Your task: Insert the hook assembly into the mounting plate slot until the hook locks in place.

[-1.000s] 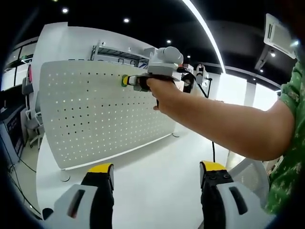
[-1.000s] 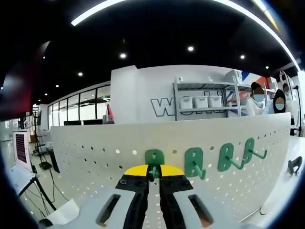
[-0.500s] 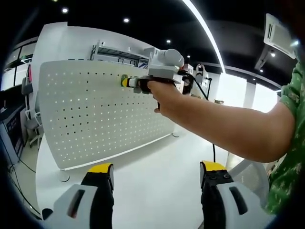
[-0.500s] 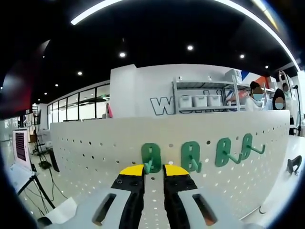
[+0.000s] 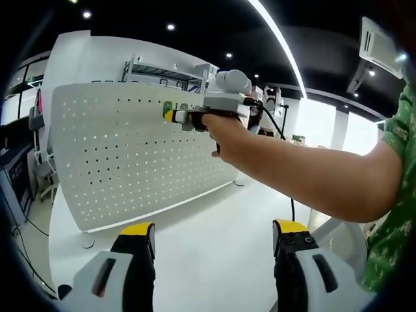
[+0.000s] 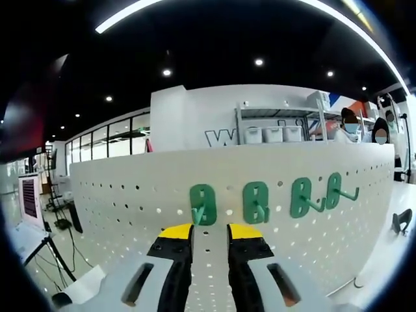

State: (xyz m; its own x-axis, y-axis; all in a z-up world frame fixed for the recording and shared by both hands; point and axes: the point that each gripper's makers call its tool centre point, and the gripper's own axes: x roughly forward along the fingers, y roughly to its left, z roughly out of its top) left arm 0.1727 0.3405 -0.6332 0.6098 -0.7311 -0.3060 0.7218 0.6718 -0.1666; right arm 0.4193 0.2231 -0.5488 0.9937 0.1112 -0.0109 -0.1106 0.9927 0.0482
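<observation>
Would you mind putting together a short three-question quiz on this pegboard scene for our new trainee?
1. True or false: in the right gripper view, the right claw holds a green hook.
2. How many green hooks sit on the white pegboard in the right gripper view? A) two B) four C) six
3. Fill in: in the left gripper view, the left claw stands open with nothing between its ____-tipped jaws.

Key: 1. False: it is open and apart from the leftmost hook. 2. B: the second hook, third hook and fourth hook follow along the row. 3. yellow.
</observation>
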